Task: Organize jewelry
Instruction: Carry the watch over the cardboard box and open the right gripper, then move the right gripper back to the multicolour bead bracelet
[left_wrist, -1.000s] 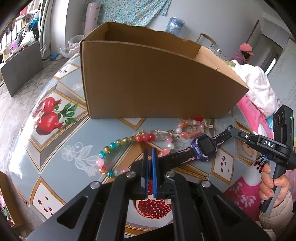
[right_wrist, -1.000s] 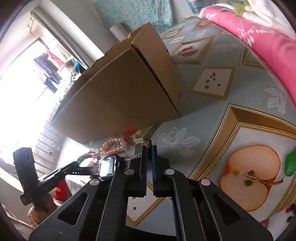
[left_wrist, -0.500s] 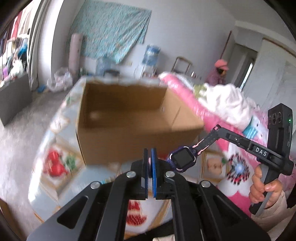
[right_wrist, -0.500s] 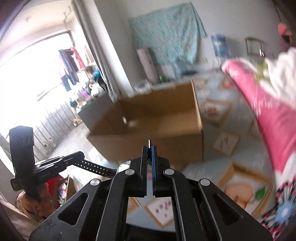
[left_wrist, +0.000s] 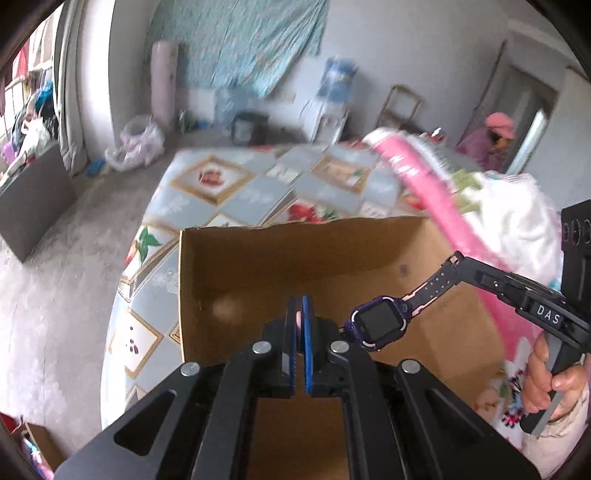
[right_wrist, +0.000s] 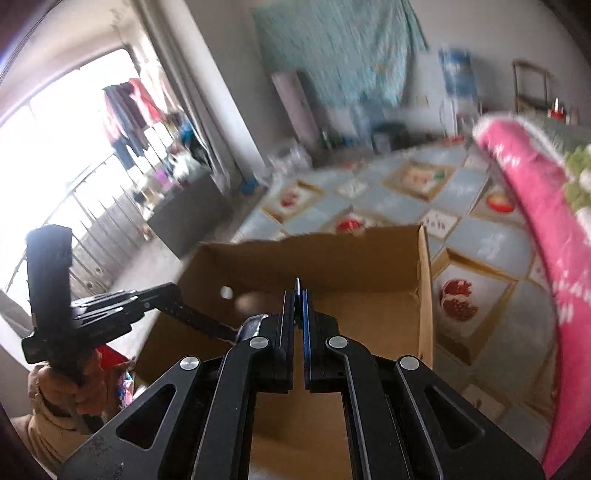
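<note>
Patterned tablecloth (left_wrist: 258, 192) behind cardboard box (left_wrist: 295, 258).

one watch (left_wrist: 378, 322), one cardboard box (left_wrist: 258, 254), two tongs (left_wrist: 300, 306), perhaps one person (left_wrist: 493, 138)

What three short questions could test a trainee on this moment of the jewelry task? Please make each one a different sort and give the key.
1. Choose one. What is stretched between the left gripper and the right gripper?
A. a bead necklace
B. a smartwatch
C. a ring
2. True or false: the top of the cardboard box is closed.
3. Fill the gap: each gripper is ___ on one strap of the smartwatch.

Key: 1 B. 2 false; the box is open and the smartwatch hangs over its opening. 3 shut.
</note>
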